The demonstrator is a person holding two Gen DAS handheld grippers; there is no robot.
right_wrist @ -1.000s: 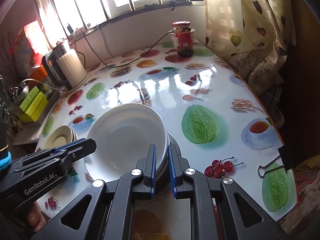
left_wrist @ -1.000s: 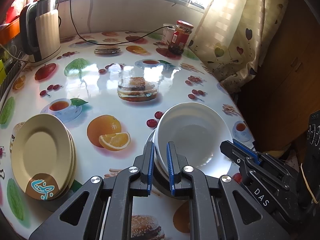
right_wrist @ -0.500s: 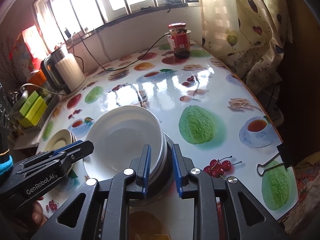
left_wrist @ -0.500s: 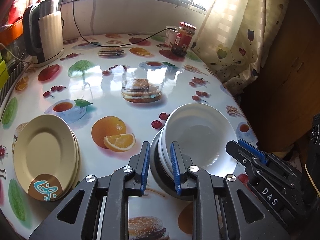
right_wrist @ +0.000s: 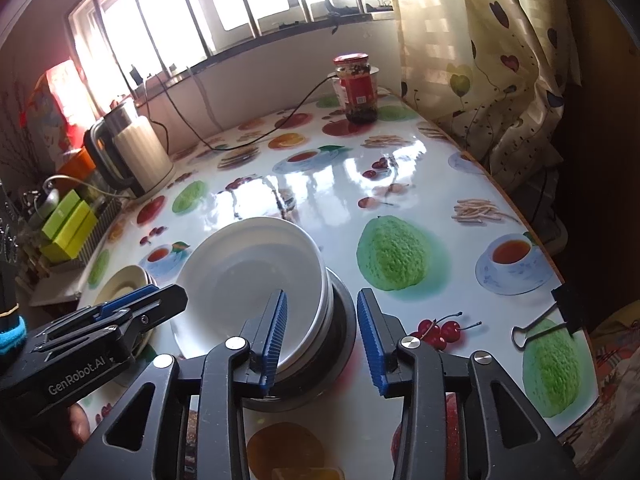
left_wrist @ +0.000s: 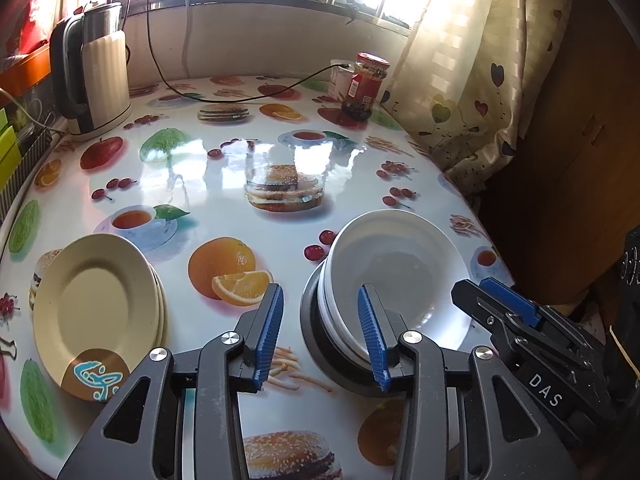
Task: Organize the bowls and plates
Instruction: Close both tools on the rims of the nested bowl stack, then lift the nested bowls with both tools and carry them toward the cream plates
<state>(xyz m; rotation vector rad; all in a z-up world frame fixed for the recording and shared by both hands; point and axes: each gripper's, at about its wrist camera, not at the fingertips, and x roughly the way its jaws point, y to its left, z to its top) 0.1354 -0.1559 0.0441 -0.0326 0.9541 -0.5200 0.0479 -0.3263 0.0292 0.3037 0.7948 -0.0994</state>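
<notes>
The left tool (left_wrist: 320, 332) has its jaws opening, straddling the near left rim of the stack of white bowls (left_wrist: 396, 268); neither blue pad visibly presses on the rim. The right tool (right_wrist: 322, 336) is opening too, with the stack's right edge between its pads and a clear gap on the outer side. The bowls nest in a dark bowl (right_wrist: 340, 336) at the bottom, standing on the fruit-printed surface (left_wrist: 224, 184). Well to the left lies a stack of cream plates (left_wrist: 96, 308). At the far side stand an electric kettle (left_wrist: 100, 76) and a red-lidded jar (left_wrist: 366, 86) beside the curtain (left_wrist: 472, 80).
</notes>
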